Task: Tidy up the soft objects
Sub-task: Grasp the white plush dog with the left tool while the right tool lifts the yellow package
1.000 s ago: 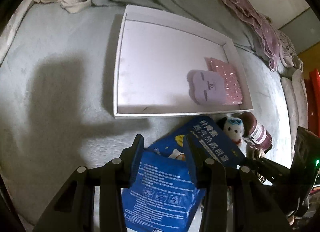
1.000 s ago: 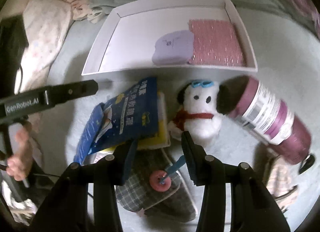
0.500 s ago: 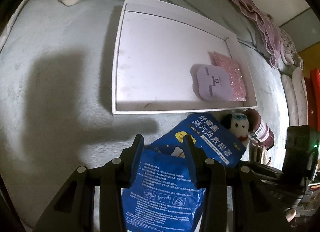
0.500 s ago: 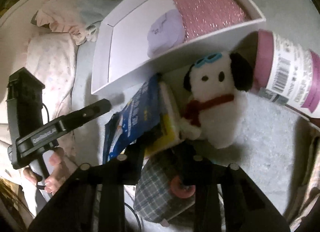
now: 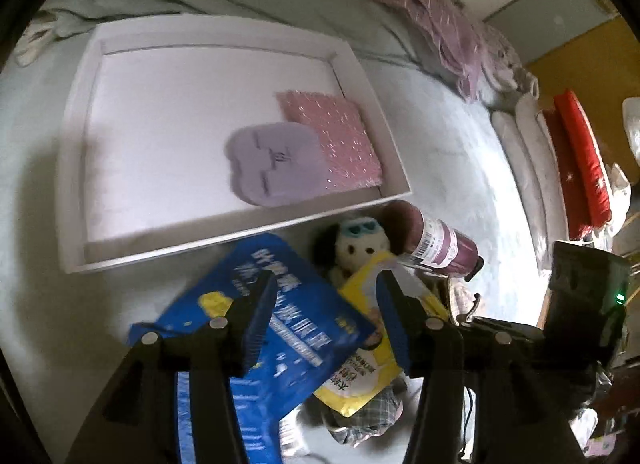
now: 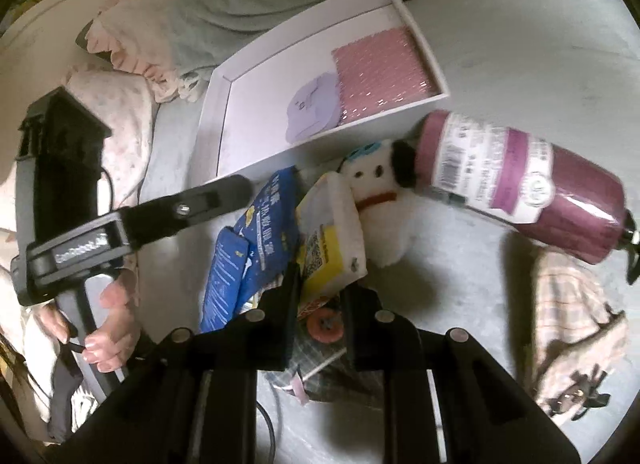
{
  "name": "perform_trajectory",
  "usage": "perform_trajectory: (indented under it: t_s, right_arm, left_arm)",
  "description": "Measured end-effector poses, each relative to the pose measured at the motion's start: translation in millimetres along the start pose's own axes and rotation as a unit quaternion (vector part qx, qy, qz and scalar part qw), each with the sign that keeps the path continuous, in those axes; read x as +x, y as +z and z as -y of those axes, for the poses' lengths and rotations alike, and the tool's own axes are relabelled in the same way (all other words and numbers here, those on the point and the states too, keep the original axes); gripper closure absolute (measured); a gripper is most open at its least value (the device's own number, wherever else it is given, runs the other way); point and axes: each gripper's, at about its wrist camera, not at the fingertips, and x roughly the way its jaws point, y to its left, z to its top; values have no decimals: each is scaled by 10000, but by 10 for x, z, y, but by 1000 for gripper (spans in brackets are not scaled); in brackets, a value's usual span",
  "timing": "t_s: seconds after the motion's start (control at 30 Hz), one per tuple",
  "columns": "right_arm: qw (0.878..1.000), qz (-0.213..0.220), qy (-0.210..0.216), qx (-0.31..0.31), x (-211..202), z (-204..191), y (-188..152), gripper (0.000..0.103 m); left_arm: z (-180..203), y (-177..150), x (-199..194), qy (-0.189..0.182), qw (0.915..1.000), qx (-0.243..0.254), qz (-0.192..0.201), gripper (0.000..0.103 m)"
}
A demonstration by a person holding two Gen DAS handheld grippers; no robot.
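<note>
Two items already filed: flat lilac face-shaped soft pad and pink sparkly bubble-wrap pouch, side by side at the right end of the shallow white rectangular tray on the grey plush bed cover.
Step in hand: picking the next soft piece out of the pile just outside the tray's near wall.
Right hand-held gripper: jaws closing on the lower edge of the yellow-and-white soft packet; packet sits between the pads, firm contact looks likely, not certain.
Left hand-held gripper: jaws opening, hovering over the blue foil pouch with white print; nothing clamped.
Yellow packet, look: plump, cushiony, printed code on its face, tilted up on edge, leaning against the blue pouch and the white plush dog with red scarf.
Neighbours: purple wrapped roll with white label lies beside the dog; plaid fabric lies under the pile.
Next move, my judgement: finish the pinch, lift clear of the pouch, carry over the wall to the tray's bare left half.
Risk: blue pouch may drag along.
</note>
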Motion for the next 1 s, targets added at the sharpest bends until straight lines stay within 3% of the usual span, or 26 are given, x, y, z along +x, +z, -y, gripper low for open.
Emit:
perform_trajectory:
  t_s: [0.27,0.57,0.63,0.9,1.0]
  right_arm:
    - [9995,88,107,272,-152,237,-31,82]
    - [9968,379,344,614,-454,421,-61,82]
    - [9960,465,322,695,-518,475,-63,83]
    - [9936,671,165,888,-683,678,-97,86]
    - [9932,751,167,875,-736,685,-87,87]
  left_arm:
    - [6,123,276,-92,9989,-378,-252,52]
    - [118,149,369,-297,9985,-373,-276,52]
    - [158,157,454,-329,9980,-343,-426,52]
    - [232,152,759,222,9961,-409,-743,52]
    - [288,150,786,333,9963,-352,-714,63]
